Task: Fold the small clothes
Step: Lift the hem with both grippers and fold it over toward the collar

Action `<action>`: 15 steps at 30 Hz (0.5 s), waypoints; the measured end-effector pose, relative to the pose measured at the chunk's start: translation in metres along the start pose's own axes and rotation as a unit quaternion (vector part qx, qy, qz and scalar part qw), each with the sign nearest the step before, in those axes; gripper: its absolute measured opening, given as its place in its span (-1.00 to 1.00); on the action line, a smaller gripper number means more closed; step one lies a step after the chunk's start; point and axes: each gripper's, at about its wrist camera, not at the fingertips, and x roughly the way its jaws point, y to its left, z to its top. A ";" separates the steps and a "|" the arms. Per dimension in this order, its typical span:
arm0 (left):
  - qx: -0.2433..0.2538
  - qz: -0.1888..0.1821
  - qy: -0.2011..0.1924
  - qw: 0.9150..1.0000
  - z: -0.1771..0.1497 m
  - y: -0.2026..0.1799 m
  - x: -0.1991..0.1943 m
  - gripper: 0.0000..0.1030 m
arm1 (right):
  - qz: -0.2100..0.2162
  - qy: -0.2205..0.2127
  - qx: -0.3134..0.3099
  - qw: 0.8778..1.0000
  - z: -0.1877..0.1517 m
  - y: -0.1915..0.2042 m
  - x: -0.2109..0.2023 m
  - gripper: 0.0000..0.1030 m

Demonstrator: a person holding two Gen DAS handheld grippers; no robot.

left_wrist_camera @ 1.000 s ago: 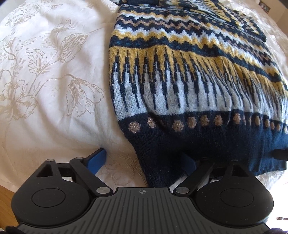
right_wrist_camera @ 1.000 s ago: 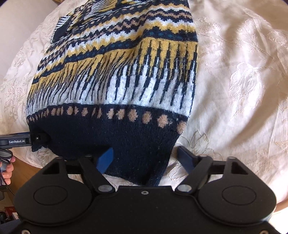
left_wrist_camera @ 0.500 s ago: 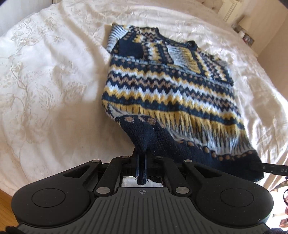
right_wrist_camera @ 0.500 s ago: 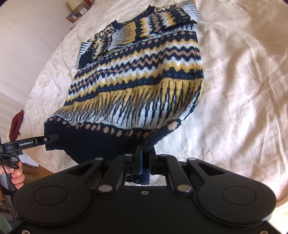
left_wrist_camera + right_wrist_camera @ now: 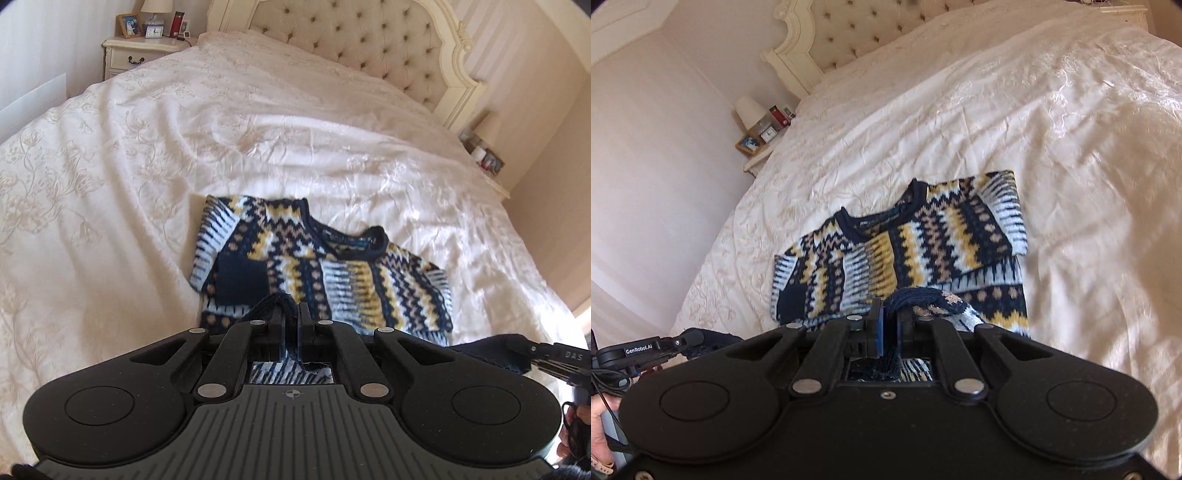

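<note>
A knitted sweater patterned in navy, yellow and white lies on the cream bedspread, collar toward the headboard, sleeves folded across the chest. My left gripper is shut on one corner of its navy hem, lifted off the bed. My right gripper is shut on the other hem corner, and the sweater spreads out beyond it. The raised hem hangs between the two grippers above the lower body. Each gripper shows at the edge of the other's view, the right gripper and the left gripper.
A tufted headboard closes the far end of the bed. One nightstand holds a lamp, a clock and a framed photo; another nightstand stands on the opposite side. A person's hand shows at the lower left.
Both grippers went from open around the hem corners to shut on them. They have since risen and carried the hem up off the bed toward the collar.
</note>
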 end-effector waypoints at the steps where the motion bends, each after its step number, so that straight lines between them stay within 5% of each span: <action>1: -0.001 -0.001 -0.004 1.000 0.009 0.000 0.007 -0.90 | -0.002 -0.005 -0.003 1.000 0.009 0.001 0.008 -0.76; 7: 0.003 -0.001 -0.012 1.000 0.058 0.001 0.054 -0.90 | -0.023 -0.018 -0.001 1.000 0.053 0.004 0.063 -0.76; 15: 0.014 0.000 0.025 1.000 0.101 0.002 0.130 -0.90 | -0.079 0.001 0.039 0.996 0.082 -0.015 0.131 -0.76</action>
